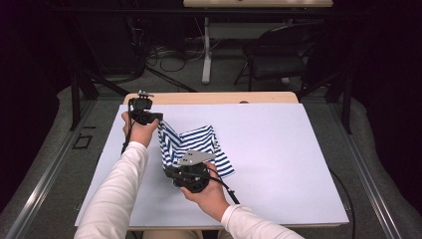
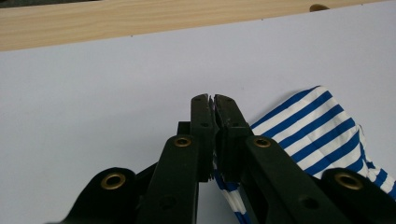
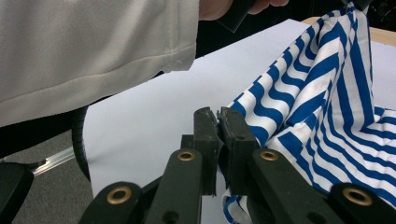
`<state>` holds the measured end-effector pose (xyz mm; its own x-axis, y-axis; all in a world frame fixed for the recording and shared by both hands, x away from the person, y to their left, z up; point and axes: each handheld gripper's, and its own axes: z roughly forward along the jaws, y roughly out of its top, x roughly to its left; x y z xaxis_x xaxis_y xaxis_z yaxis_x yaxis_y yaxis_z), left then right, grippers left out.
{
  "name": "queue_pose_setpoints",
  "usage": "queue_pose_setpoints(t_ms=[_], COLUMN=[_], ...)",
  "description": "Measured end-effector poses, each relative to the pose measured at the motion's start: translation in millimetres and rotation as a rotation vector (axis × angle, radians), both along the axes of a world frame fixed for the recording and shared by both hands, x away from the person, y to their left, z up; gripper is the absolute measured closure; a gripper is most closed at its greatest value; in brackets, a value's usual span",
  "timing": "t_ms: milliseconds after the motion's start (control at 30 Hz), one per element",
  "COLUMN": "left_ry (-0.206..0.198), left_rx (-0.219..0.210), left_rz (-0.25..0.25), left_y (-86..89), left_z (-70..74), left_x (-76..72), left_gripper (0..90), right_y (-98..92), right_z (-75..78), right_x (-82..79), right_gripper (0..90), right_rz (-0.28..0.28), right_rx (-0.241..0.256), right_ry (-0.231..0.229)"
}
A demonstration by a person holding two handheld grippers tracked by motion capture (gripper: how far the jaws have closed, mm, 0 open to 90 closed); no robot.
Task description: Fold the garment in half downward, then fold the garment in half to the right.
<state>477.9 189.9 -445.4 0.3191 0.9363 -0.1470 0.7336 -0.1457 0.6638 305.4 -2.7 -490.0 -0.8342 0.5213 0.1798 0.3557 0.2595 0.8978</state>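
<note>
Looking down from the high view, a blue-and-white striped cloth sits on the left half of a white board that covers a wooden table, and part of it is lifted off the surface. The left gripper, held in the person's left hand, grips the cloth's upper left corner near the board's far left edge, so the fabric rises in a peak toward it. The right gripper, in the right hand, holds the cloth's near edge just below and to the right, a grey plate on top of it. Both forearms wear white sleeves. In the left gripper view, the two black jaws are pressed together with a strip of the striped cloth caught between them and hanging below; more of the fabric lies on the white board to the right, with the table's wooden edge beyond. In the right gripper view, the jaws are likewise closed on a fold of the cloth, which climbs steeply to the upper right, while a white sleeve spans the upper left above the board.
</note>
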Motion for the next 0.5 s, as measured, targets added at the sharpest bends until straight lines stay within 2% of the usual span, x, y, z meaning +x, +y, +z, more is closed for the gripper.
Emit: queue_pose_setpoints(t_ms=[67,300,500], left_ry=[-0.007,0.001,0.006], left_rx=[0.002,-0.014,-0.009], left_rz=[-0.007,-0.015,-0.031], left_y=[-2.8,-12.1,-24.3], left_z=[-0.3,-3.5,-2.9], left_x=[1.1,9.3,15.8], left_gripper=[87.2,87.2,87.2], right_y=[-2.0,-12.3,-23.5], right_z=[-0.5,2.1,5.2], right_x=[0.7,3.8,7.2], right_gripper=[86.0,86.0,85.9], right_rz=[-0.003,-0.021,-0.04], right_rx=[0.006,0.014,0.026], right_ry=[0.003,-0.009,-0.008])
